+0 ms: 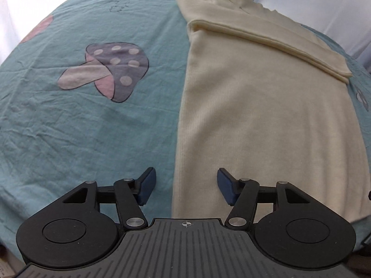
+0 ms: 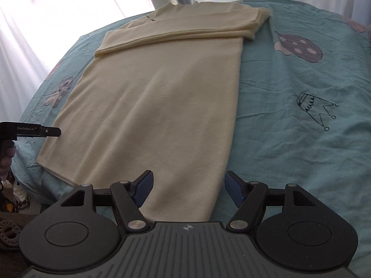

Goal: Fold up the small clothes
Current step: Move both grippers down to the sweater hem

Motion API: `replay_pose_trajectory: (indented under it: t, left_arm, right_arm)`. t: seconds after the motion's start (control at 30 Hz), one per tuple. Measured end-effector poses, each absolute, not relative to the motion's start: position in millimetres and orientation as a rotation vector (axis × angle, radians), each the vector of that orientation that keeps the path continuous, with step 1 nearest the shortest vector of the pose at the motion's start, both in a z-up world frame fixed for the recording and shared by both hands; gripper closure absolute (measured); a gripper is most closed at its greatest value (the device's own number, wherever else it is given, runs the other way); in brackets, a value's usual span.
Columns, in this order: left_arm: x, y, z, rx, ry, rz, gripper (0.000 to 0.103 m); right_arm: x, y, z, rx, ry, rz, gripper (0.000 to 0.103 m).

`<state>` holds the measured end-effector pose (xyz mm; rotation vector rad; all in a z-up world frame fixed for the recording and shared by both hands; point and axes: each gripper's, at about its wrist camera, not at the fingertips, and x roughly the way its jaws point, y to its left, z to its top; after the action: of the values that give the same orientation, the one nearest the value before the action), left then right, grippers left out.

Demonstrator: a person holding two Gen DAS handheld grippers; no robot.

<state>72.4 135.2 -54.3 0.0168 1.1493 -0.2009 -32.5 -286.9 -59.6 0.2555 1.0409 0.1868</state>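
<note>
- Biggest thing first: the teal bedsheet (image 1: 69, 139) with the mushroom prints runs out ahead of both my grippers, wrinkly and soft, so nothing slides easily on it.
- On it, straight ahead of both tools, lies the cream top (image 2: 150, 106). It's already a long narrow panel, and the sleeves (image 2: 176, 32) are folded across the far end.
- My left gripper (image 1: 185, 188) hangs over the near left edge of the top: its left pad is above sheet, its right pad above cloth. Jaws apart, nothing between them.
- My right gripper (image 2: 187, 191) sits above the near right corner, jaws also apart and empty. Off to its left I can see the tip of the other tool by the hem.
- I reckon the step now is grabbing the near hem to carry it up toward the sleeves.
- To do it well: drop both onto the corners evenly, pinch every layer but not the sheet, lift together, keep the hem taut and land it square on the far edge.
</note>
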Motion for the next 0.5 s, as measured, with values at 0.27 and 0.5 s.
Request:
replay_pose_trajectory:
  t: [0.27,0.5]
  left_arm:
    - [56.8,143.7,-51.9,0.041,1.205,-0.282,0.051]
    - [54.0,163.5,-52.6,-0.073,1.264,-0.321,0.055]
  right_arm:
    - [-42.8,-305.3,-69.0,0.377,1.091,0.212,0.055]
    - [-40.7,-317.8,-76.6,0.550,1.117,0.249,0.066]
